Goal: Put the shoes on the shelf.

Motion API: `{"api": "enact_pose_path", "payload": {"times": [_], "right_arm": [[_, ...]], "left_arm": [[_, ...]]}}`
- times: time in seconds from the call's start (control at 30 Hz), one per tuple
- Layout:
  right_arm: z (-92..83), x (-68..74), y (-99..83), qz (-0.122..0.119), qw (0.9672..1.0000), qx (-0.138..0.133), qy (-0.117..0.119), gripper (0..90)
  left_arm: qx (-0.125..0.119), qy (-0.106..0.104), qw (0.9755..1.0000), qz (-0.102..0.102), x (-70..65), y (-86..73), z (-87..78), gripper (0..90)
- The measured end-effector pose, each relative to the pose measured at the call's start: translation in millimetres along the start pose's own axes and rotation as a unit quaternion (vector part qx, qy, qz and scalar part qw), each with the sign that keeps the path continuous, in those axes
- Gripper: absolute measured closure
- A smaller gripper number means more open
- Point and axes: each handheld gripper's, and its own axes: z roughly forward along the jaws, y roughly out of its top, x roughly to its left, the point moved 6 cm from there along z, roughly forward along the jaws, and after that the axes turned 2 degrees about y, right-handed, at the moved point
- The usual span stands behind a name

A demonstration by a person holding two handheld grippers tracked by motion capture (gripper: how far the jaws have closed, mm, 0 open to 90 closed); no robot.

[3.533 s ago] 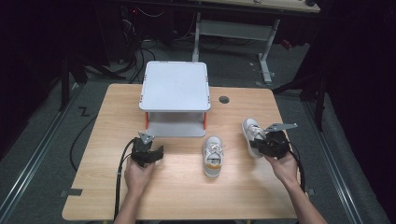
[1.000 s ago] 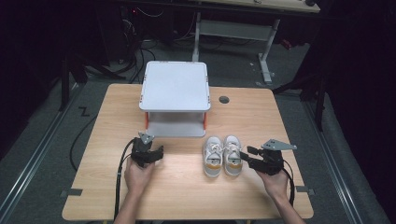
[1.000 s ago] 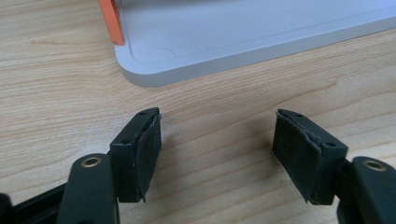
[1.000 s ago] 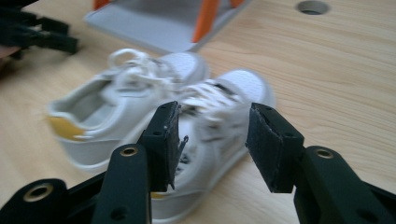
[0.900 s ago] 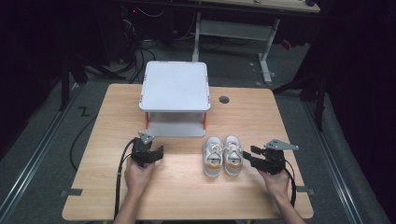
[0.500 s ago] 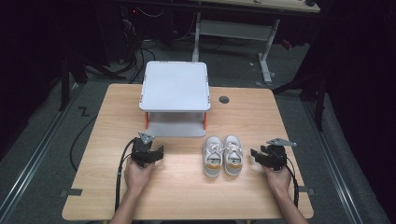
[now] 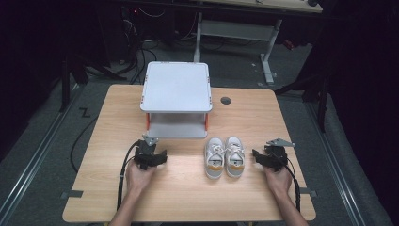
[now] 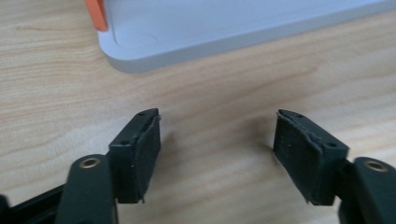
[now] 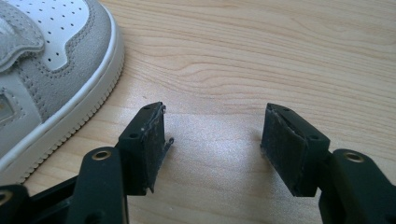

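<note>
I am seeing two small white-and-grey perforated sneakers (image 7: 225, 157) sitting side by side on the pale woodgrain table (image 7: 188, 202), near the white two-tier plastic stand (image 7: 177, 99) with orange posts. My left gripper (image 8: 217, 154) and right gripper (image 9: 212, 149) are both resting released, rubbery pads apart. One shoe is getting cropped in the right gripper view.

A light wooden table (image 7: 117, 117) with a small round black hole (image 7: 226, 100) stands on grey carpeted floor (image 7: 42, 132). Behind it, a white-legged desk frame (image 7: 235, 28) and tangled black cables (image 7: 136, 56) sit in dark surroundings.
</note>
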Motion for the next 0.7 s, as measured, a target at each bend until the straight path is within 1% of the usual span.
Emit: {"api": "enact_pose_path", "payload": {"times": [0.03, 0.07, 0.13, 0.2, 0.27, 0.3, 0.37, 0.4, 0.43, 0.47, 0.5, 0.53, 0.57, 0.6, 0.63, 0.67, 0.7], "right_arm": [[0.0, 0.0, 0.0, 0.0, 1.0, 0.0, 0.0, 39.7], [0.0, 0.0, 0.0, 0.0, 1.0, 0.0, 0.0, 39.6], [0.0, 0.0, 0.0, 0.0, 1.0, 0.0, 0.0, 39.6], [0.0, 0.0, 0.0, 0.0, 1.0, 0.0, 0.0, 39.6], [0.0, 0.0, -0.1, 0.0, 1.0, 0.0, 0.0, 39.7], [0.0, -0.1, 0.0, -0.001, 1.0, -0.001, 0.0, 39.7], [0.0, -0.1, -0.1, -0.001, 1.0, -0.001, 0.0, 39.7], [0.0, -0.1, -0.1, -0.001, 1.0, -0.001, 0.0, 39.6], [0.0, -0.1, -0.1, -0.001, 1.0, -0.001, 0.0, 39.6], [-0.1, -0.1, -0.1, -0.001, 1.0, -0.001, 0.0, 39.7], [-0.1, -0.1, -0.1, -0.001, 1.0, -0.001, 0.0, 39.7], [-0.2, 0.1, -0.2, -0.001, 1.0, -0.001, -0.001, 39.6], [-0.2, 0.1, -0.2, -0.001, 1.0, -0.001, -0.001, 39.6], [-0.2, 0.1, -0.3, 0.0, 1.0, -0.001, 0.0, 39.7], [-0.2, 0.1, -0.3, 0.0, 1.0, -0.001, 0.0, 39.7], [-0.2, 0.1, -0.3, 0.0, 1.0, -0.001, 0.0, 39.7], [-0.2, 0.2, -0.3, 0.0, 1.0, -0.001, 0.0, 39.7]], "left_arm": [[0.0, 0.0, 1.0, 0.0, 0.0, 0.0, 0.0, 34.0], [-0.002, -0.01, 0.9999, 0.012, -10.1, 1.9, -6.3, 34.2], [-0.002, -0.023, 0.9994, 0.025, -21.8, 4.4, -12.2, 33.6], [-0.005, -0.038, 0.9987, 0.034, -35.1, 8.6, -18.2, 32.6], [-0.013, -0.051, 0.9976, 0.045, -49.0, 14.5, -25.5, 32.0], [-0.013, -0.051, 0.9976, 0.045, -49.0, 14.5, -25.5, 31.7], [-0.021, -0.06, 0.9966, 0.052, -65.0, 22.4, -33.7, 30.9], [-0.025, -0.071, 0.9957, 0.053, -72.4, 26.0, -37.4, 30.8], [-0.034, -0.104, 0.9927, 0.05, -85.4, 32.0, -44.0, 31.4], [-0.038, -0.125, 0.9904, 0.045, -92.7, 35.0, -47.2, 31.9], [-0.038, -0.125, 0.9904, 0.045, -92.7, 35.0, -47.2, 32.8], [-0.034, -0.15, 0.9873, 0.039, -106.6, 40.1, -51.1, 33.0], [-0.034, -0.15, 0.9873, 0.039, -106.6, 40.1, -51.1, 33.1], [-0.027, -0.169, 0.9843, 0.041, -119.5, 43.8, -53.0, 33.4], [-0.027, -0.169, 0.9843, 0.041, -119.5, 43.8, -53.0, 33.5], [-0.02, -0.188, 0.9812, 0.04, -132.3, 46.4, -54.7, 33.8], [-0.019, -0.193, 0.9801, 0.042, -138.3, 47.8, -55.3, 34.1]]}}
